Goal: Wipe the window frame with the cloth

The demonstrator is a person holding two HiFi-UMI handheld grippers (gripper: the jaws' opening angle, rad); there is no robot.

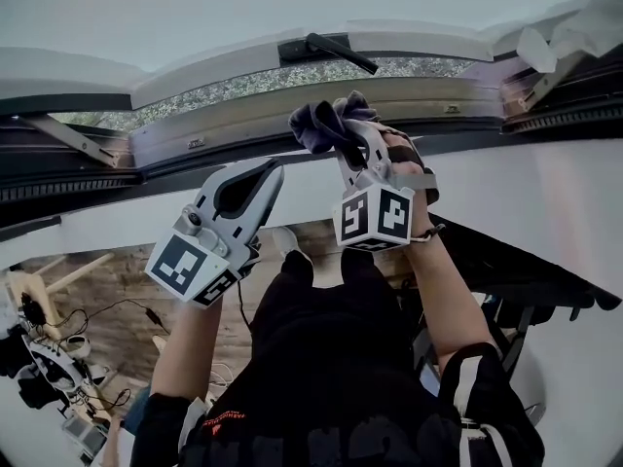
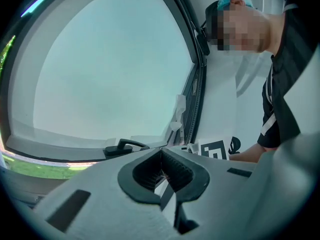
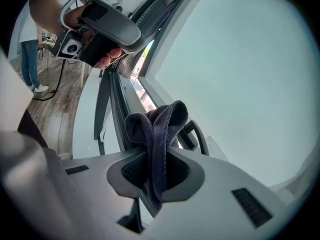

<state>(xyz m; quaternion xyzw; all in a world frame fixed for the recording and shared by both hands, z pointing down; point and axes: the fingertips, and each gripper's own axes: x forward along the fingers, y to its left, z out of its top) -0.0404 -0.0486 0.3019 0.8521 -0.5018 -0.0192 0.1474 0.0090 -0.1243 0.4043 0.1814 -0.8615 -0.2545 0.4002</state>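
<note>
The window frame (image 1: 234,120) runs across the top of the head view. Its pale sash is swung open, with sky-bright glass (image 2: 100,69) beyond it and dark seals and hinge arms along the lower edge. Below are the person's two raised forearms and, far underneath, a wooden floor (image 1: 107,305) strewn with cables. There is no bench, and no bucket, tray or other container shows in any view, so the wipe appears to be a dry one.

The right tool (image 1: 352,142) is lifted to the sash's lower rail, and its jaws are clamped on the cloth (image 1: 326,125). This is a dark, folded wad that bulges past the tips. Held that way, the fabric rather than the plastic would probably meet the frame first. It sits just at the rail, though no view shows whether it actually touches.

The left tool (image 1: 268,175) hangs just beside it and a little lower. Its jaws are closed together with nothing between them — probably kept clear of the wiping path, or ready to steady the sash.

The black handle (image 1: 329,51) stands out from the sash's upper rail, above the cloth — something a sweep along the frame would have to go around.
</note>
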